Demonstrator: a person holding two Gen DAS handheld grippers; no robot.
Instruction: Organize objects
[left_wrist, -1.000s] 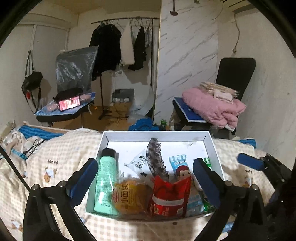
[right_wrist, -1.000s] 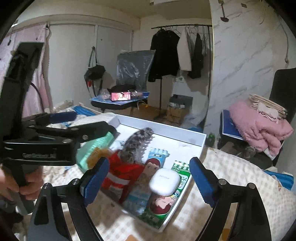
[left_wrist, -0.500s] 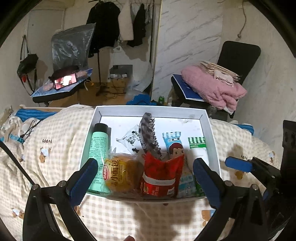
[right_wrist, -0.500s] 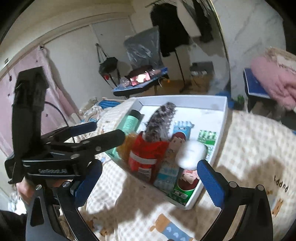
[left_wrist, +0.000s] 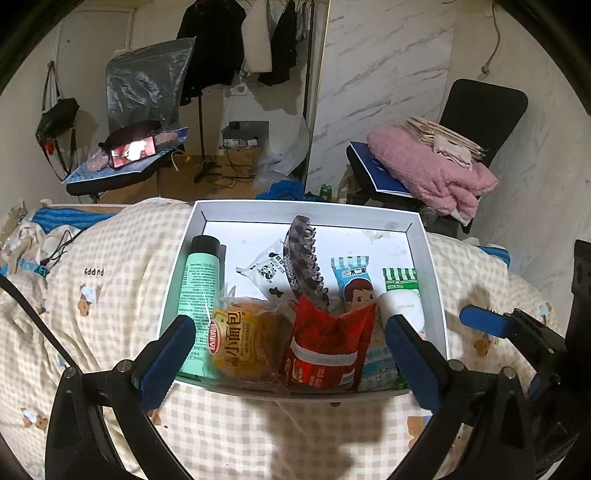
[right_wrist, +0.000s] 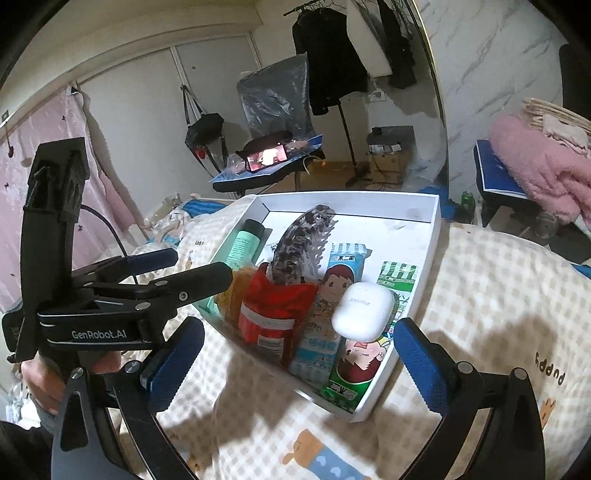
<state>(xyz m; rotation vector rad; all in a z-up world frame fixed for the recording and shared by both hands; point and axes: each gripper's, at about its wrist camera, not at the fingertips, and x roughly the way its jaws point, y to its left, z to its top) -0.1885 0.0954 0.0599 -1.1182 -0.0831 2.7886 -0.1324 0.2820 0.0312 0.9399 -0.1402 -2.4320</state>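
A white box (left_wrist: 432, 266) (right_wrist: 424, 295) lies on the checked bedcover. It holds a green tube (left_wrist: 197, 295), a yellow bread pack (left_wrist: 243, 343), a red snack bag (left_wrist: 325, 347) (right_wrist: 273, 310), a dark hair claw (left_wrist: 303, 262) (right_wrist: 299, 243), cartoon snack packs (right_wrist: 332, 280) and a white earbud case (right_wrist: 364, 310). My left gripper (left_wrist: 288, 354) is open and empty, just before the box's near edge. My right gripper (right_wrist: 299, 354) is open and empty, near the box's right corner.
The checked bedcover (left_wrist: 103, 295) spreads around the box. Beyond the bed stand a chair with a pink blanket (left_wrist: 432, 170), a table with a lit phone (left_wrist: 133, 151) and a clothes rack (left_wrist: 229, 44). The left gripper body (right_wrist: 110, 295) crosses the right wrist view.
Both grippers have risen and tilted downward, so the box shows more from above. The right gripper swung right, then eased back. Both stayed open and empty. The box contents have not moved.
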